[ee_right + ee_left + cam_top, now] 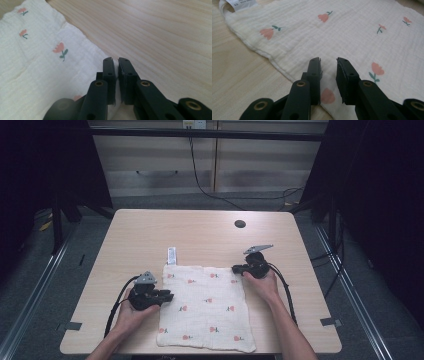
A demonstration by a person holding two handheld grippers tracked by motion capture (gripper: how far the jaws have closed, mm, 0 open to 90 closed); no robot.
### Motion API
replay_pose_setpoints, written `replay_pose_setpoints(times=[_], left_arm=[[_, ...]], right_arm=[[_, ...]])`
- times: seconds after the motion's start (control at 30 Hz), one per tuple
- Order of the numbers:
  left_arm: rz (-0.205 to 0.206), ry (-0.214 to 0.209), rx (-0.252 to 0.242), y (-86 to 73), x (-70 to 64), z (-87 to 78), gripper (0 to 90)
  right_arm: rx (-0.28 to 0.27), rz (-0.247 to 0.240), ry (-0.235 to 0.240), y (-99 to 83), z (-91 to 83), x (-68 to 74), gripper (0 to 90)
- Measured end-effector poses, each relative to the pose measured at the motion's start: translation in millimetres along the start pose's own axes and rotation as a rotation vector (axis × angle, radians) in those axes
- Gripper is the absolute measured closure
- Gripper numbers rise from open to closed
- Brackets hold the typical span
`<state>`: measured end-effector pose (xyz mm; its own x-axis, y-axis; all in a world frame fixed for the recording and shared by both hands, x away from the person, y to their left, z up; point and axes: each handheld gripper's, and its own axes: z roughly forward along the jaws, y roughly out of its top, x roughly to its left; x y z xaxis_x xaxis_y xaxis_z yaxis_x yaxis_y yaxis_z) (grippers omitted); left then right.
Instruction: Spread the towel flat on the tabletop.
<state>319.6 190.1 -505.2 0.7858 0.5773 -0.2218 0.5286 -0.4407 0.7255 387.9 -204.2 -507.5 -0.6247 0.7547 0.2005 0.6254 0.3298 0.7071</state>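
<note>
Left gripper (167, 296) sits at the cloth's (205, 306) left edge, jaws parted a little over the fabric, gripping nothing. Right gripper (235, 268) is at the cloth's far right corner, jaws nearly closed with a thin slit between; whether cloth is pinched there cannot be told. Cloth is white crinkled muslin with small pink flowers, lying flat, near the table's front edge and roughly centred, its near hem almost at the edge. White label (171, 255) sticks out at its far left corner. Table (145, 235) is pale wood with rounded corners and a dark round hole (240, 224) toward the far right. Grey floor around; dark curtains either side; pale panelled wall behind, with a black cable (197, 177) hanging down.
</note>
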Motion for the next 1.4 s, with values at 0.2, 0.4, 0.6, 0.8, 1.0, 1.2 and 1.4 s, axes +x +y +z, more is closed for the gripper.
replay_pose_setpoints(times=[0.2,0.4,0.6,0.8,1.0,1.2,1.4], left_arm=[[-0.002,0.0,0.016,-0.5,1.5,-3.0,76.4],[0.029,-0.002,0.031,-0.2,-4.9,-4.2,78.7],[-0.02,0.0,-0.038,18.4,13.9,-10.8,72.1],[-0.077,0.024,-0.067,27.6,42.0,-9.0,72.0],[-0.09,0.096,-0.077,37.1,58.9,-7.4,69.7],[-0.11,0.08,-0.076,44.0,73.5,5.8,68.8],[-0.086,0.105,-0.049,50.6,70.9,16.6,67.9]], right_arm=[[-0.032,0.027,0.009,-0.1,-10.5,-4.2,86.9],[-0.047,0.022,0.003,-5.6,-19.3,-1.3,87.0],[-0.05,0.022,0.0,-9.0,-19.9,-0.3,87.0],[-0.065,0.017,0.012,-9.8,-18.3,1.8,86.9],[-0.08,0.018,0.026,-8.7,-21.9,4.2,87.0],[-0.08,0.007,0.018,-7.6,-22.1,3.0,87.0],[-0.079,0.016,0.02,-10.3,-20.3,1.4,86.9]])
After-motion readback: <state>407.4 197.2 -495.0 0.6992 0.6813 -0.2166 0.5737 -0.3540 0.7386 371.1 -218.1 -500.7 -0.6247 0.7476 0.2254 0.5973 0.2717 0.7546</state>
